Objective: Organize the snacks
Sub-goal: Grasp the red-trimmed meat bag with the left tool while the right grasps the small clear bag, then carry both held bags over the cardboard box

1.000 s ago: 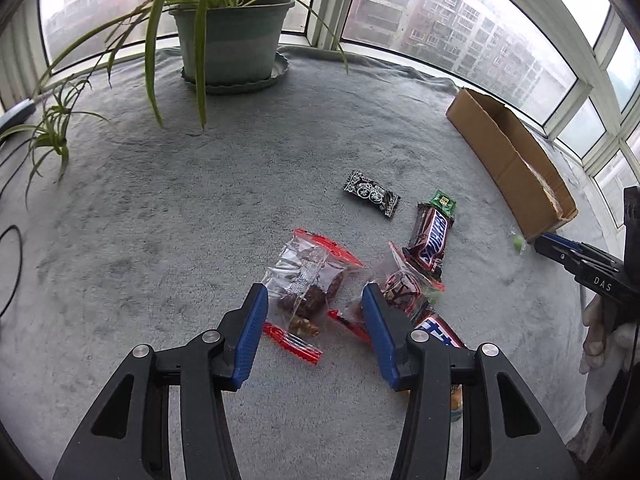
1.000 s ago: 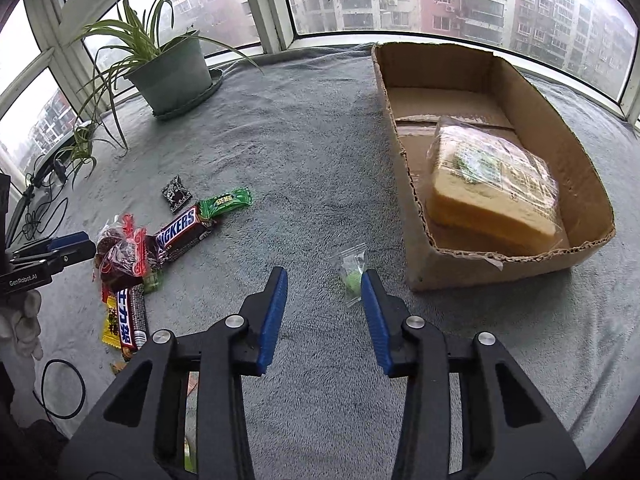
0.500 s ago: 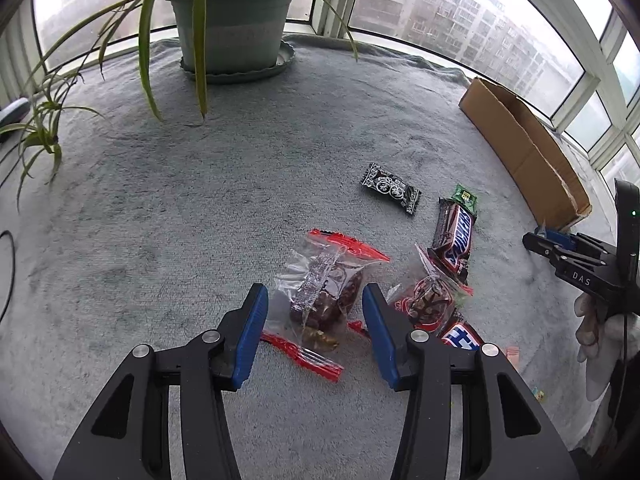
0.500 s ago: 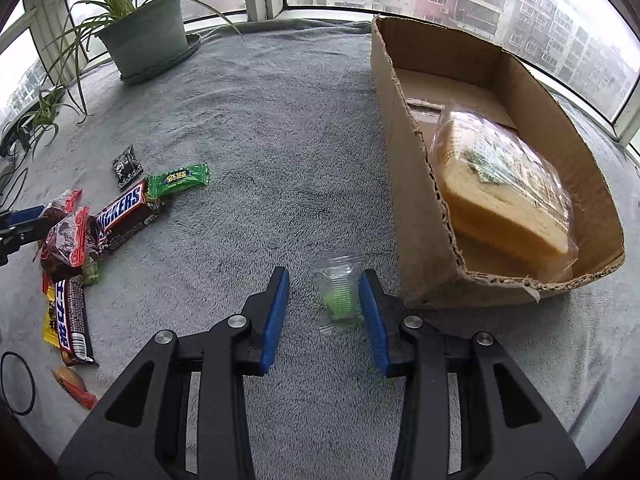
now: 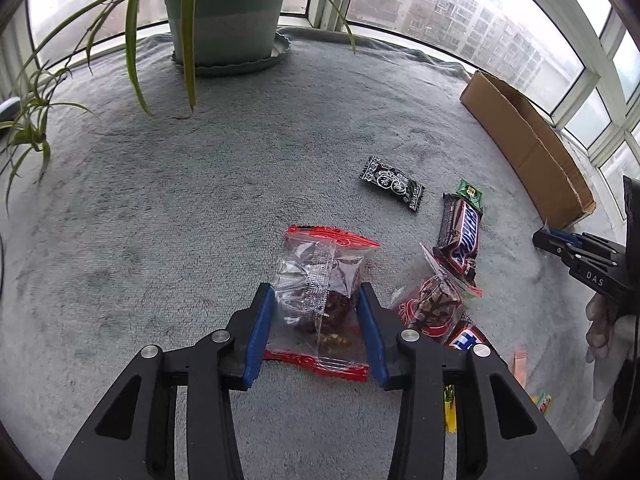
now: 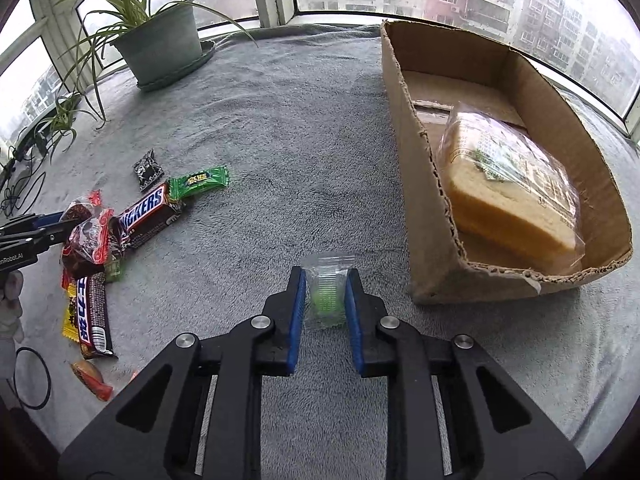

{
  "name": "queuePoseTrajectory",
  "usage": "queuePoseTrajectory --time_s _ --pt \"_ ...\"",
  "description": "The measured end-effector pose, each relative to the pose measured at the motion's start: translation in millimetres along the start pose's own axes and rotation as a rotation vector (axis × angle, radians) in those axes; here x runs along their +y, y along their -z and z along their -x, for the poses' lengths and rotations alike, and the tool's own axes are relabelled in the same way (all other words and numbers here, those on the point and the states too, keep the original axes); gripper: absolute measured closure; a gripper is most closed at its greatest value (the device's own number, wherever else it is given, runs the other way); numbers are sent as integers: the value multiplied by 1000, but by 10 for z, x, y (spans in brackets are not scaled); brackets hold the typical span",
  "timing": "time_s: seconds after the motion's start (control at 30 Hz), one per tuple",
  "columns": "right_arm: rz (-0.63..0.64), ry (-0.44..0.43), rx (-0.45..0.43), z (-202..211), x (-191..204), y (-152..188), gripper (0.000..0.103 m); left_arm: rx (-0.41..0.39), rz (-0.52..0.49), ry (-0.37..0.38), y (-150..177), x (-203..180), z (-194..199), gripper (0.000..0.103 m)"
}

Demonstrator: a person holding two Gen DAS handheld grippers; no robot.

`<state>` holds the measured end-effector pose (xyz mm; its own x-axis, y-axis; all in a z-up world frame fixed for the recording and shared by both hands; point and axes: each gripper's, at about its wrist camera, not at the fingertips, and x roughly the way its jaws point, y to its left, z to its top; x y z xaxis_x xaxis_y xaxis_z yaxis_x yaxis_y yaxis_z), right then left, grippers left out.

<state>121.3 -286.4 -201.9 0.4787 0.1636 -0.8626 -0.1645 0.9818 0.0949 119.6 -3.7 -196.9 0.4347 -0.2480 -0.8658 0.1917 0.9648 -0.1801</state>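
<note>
My left gripper (image 5: 316, 300) has its blue jaws against both sides of a clear red-edged bag of dates (image 5: 320, 280) on the grey blanket. A second date bag (image 5: 432, 300), a Snickers bar (image 5: 460, 236), a green candy (image 5: 470, 192) and a black packet (image 5: 394, 182) lie to its right. My right gripper (image 6: 325, 288) has its jaws closed in on a small clear packet with a green sweet (image 6: 326, 292), just left of the cardboard box (image 6: 416, 200). The box holds a wrapped cake slice (image 6: 508, 184).
A potted spider plant (image 5: 224, 12) stands at the back by the window; it also shows in the right wrist view (image 6: 160, 44). Another Snickers bar (image 6: 94, 316), a yellow wrapper (image 6: 70, 320) and a red sweet (image 6: 90, 374) lie near the front left. Cables (image 6: 30, 376) hang at the left edge.
Both grippers moved forward over their packets and narrowed. The left jaws now press the date bag; the right jaws now pinch the green sweet packet.
</note>
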Motion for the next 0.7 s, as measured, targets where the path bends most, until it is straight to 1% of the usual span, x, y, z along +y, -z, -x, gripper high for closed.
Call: queuePoseTrajectory --time_s 0.07,0.17,0.33,0.57,0.7 --pt "8 1 -12 48 31 -9 83 -3 3 1 8 6 16 64" --pt "-1 -22 -33 162 42 -28 83 -15 20 1 2 29 61 64" --pt "1 -43 -83 401 62 -110 83 -53 25 21 -84 3 224 64" --pt "-3 -49 -167 726 -50 -370 83 -111 -18 67 -349 -209 417 64" --pt "-15 -22 -206 844 -198 -535 83 -140 -54 99 -557 -406 470 64"
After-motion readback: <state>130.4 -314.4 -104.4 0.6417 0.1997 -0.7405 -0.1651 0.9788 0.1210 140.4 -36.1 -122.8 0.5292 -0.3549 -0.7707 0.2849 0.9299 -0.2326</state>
